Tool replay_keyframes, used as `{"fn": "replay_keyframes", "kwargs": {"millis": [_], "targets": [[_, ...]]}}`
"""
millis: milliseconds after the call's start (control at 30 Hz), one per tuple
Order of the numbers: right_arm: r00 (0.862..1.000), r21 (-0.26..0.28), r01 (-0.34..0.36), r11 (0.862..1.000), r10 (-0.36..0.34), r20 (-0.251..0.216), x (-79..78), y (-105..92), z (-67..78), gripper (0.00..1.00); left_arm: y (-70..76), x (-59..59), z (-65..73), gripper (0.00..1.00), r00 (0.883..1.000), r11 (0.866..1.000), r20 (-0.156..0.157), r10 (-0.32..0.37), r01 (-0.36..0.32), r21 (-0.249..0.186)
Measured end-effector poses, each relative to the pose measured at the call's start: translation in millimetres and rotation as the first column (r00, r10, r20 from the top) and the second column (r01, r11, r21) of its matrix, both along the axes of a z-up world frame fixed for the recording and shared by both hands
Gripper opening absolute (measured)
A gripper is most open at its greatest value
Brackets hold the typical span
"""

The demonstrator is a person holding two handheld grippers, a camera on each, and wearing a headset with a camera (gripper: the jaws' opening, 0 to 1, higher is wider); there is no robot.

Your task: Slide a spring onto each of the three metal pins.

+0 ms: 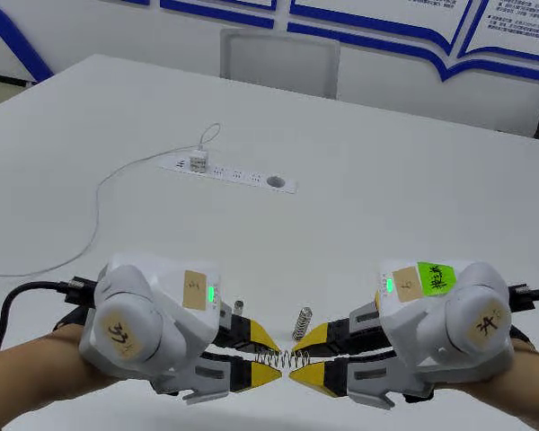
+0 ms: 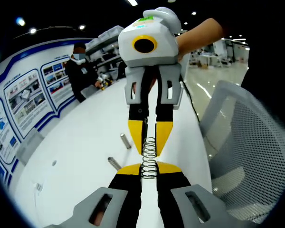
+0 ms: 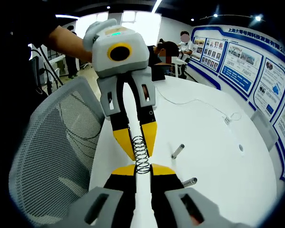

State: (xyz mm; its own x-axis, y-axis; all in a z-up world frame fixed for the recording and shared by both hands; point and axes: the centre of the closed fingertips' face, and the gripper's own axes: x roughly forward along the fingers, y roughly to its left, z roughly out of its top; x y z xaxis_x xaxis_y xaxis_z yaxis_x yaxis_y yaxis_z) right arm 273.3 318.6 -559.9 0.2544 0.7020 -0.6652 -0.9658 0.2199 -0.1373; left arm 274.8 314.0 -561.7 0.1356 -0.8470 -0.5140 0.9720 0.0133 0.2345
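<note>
We hold one spring [image 1: 283, 359] just above the table [image 1: 386, 197], low and close to us. The left tool [image 1: 268, 357] is closed on one end of it and the right tool [image 1: 300, 359] is closed on the other end. The two tools therefore stand tip to tip, with the coils between them.

Just behind the tools two pins rest on the table, near each other but apart. The dressed pin [image 1: 302, 321] has a spring around its shaft. The bare pin [image 1: 238, 307], on the side of the left tool, has nothing on it.

From this we judge that one pin of the three is finished. The spring in our tools is for another pin. Whether a pin already sits inside this held spring we cannot tell, because the jaws cover both of its ends.

We think at least the bare pin is left to do, and probably one more. For the bare pin, one tool must let go of the spring and take the pin.
</note>
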Motion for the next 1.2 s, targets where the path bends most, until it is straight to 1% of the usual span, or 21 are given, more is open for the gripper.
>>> {"fn": "replay_keyframes", "kwargs": {"millis": [100,167,333,400,467,533,667,800,833,900,1033,1067,1100,1133,1167,1200], "targets": [[1.000,0.026,0.002,1.000,-0.001,-0.019,-1.5,1.3,4.7,0.11,-0.2,-0.7,-1.0,0.10,1.000,1.000,0.001,-0.001,0.001,0.004],[1.000,0.056,0.007,0.998,-0.005,-0.030,-2.2,3.5,9.9,0.11,0.0,-0.3,-1.8,0.10,1.000,1.000,0.005,0.001,-0.001,0.006],[0.998,0.109,0.013,0.994,-0.007,-0.059,-4.2,8.5,18.2,0.11,0.2,0.1,-2.1,0.10,1.000,1.000,0.012,0.006,-0.006,0.003],[0.996,0.166,0.034,0.986,-0.020,-0.085,-4.8,14.0,24.3,0.11,0.7,0.3,-1.9,0.10,1.000,1.000,0.012,0.013,-0.013,-0.003],[0.994,0.216,0.055,0.975,-0.033,-0.107,-4.1,18.3,30.6,0.11,0.3,-0.2,-0.4,0.10,1.000,1.000,0.002,0.023,-0.023,-0.021],[0.993,0.225,0.063,0.972,-0.039,-0.111,-2.6,19.2,31.9,0.11,0.4,0.3,0.7,0.10,0.999,0.999,-0.002,0.033,-0.033,-0.031],[0.992,0.231,0.074,0.970,-0.049,-0.113,-0.4,22.5,31.7,0.11,1.9,2.7,0.1,0.10,0.999,0.998,-0.007,0.051,-0.052,-0.031],[0.988,0.275,0.103,0.956,-0.067,-0.136,2.5,28.4,37.7,0.11,1.6,3.5,2.2,0.10,0.996,0.995,-0.037,0.079,-0.081,-0.061],[0.988,0.277,0.104,0.955,-0.069,-0.135,3.1,28.9,38.0,0.11,1.9,3.7,2.4,0.10,0.996,0.994,-0.043,0.085,-0.087,-0.067],[0.989,0.277,0.104,0.955,-0.069,-0.134,3.5,31.3,37.9,0.11,3.9,4.4,1.8,0.10,0.993,0.991,-0.063,0.100,-0.105,-0.078],[0.989,0.267,0.095,0.959,-0.062,-0.132,2.6,36.6,36.0,0.10,6.9,3.1,-0.3,0.11,0.993,0.992,-0.064,0.104,-0.109,-0.070],[0.989,0.267,0.092,0.959,-0.057,-0.136,2.0,37.5,36.0,0.10,8.0,2.0,-0.3,0.11,0.991,0.991,-0.076,0.106,-0.112,-0.073],[0.988,0.272,0.094,0.958,-0.057,-0.142,1.6,37.9,36.9,0.10,7.8,-1.0,0.8,0.11,0.987,0.988,-0.115,0.110,-0.121,-0.093],[0.988,0.275,0.095,0.957,-0.058,-0.141,2.1,38.8,38.3,0.10,8.9,0.1,3.5,0.11,0.981,0.982,-0.141,0.129,-0.147,-0.122],[0.988,0.276,0.096,0.956,-0.060,-0.139,2.7,39.4,39.3,0.10,12.0,2.6,3.5,0.12,0.982,0.980,-0.128,0.138,-0.154,-0.122],[0.989,0.275,0.094,0.957,-0.058,-0.137,3.3,40.4,40.3,0.10,13.7,2.7,4.8,0.12,0.982,0.978,-0.124,0.141,-0.157,-0.135]]}}
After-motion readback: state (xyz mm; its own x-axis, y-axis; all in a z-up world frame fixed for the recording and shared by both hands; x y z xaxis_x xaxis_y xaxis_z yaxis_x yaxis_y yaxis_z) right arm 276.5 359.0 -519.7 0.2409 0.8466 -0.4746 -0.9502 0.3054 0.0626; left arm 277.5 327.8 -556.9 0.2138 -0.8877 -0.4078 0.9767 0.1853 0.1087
